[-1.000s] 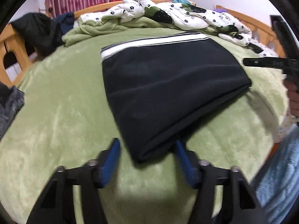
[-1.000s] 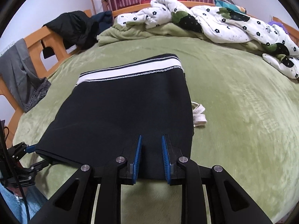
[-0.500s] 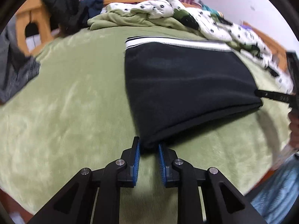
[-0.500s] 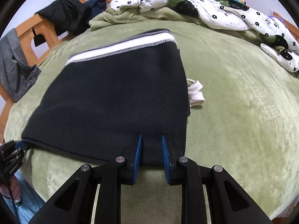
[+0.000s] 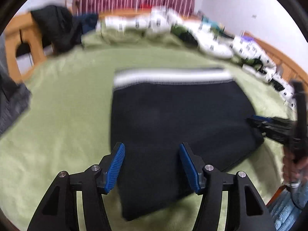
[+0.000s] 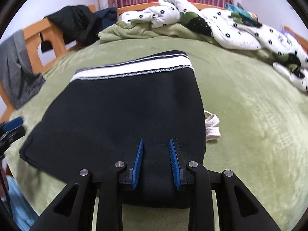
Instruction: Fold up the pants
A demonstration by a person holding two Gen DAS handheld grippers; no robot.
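Observation:
Black pants (image 5: 182, 119) with a white waistband (image 5: 169, 77) lie folded flat on the green blanket (image 5: 67, 115). My left gripper (image 5: 152, 148) hovers over their near left corner. Its jaws are opening, the cloth lies under the wide gap, and the pads do not press it. My right gripper (image 6: 156, 142) hangs over the near right part of the pants (image 6: 125, 111). Its jaws are opening a little, with flat cloth below the gap. A white drawstring (image 6: 211, 127) sticks out at the pants' right side. The right gripper's fingers (image 5: 258, 120) also show at the pants' right edge.
A crumpled white flowered quilt (image 6: 240, 28) and a green cover (image 6: 130, 30) are heaped at the bed's far end. Dark jackets (image 6: 77, 25) and a grey garment (image 6: 17, 67) hang on the wooden bed frame (image 6: 36, 44) at left. A person's hand (image 5: 294, 165) holds the right gripper.
The left gripper pinched shut at the pants' near corner, then moved in over the cloth with its jaws spread wide. The right gripper slid further over the near edge, its jaws slightly wider.

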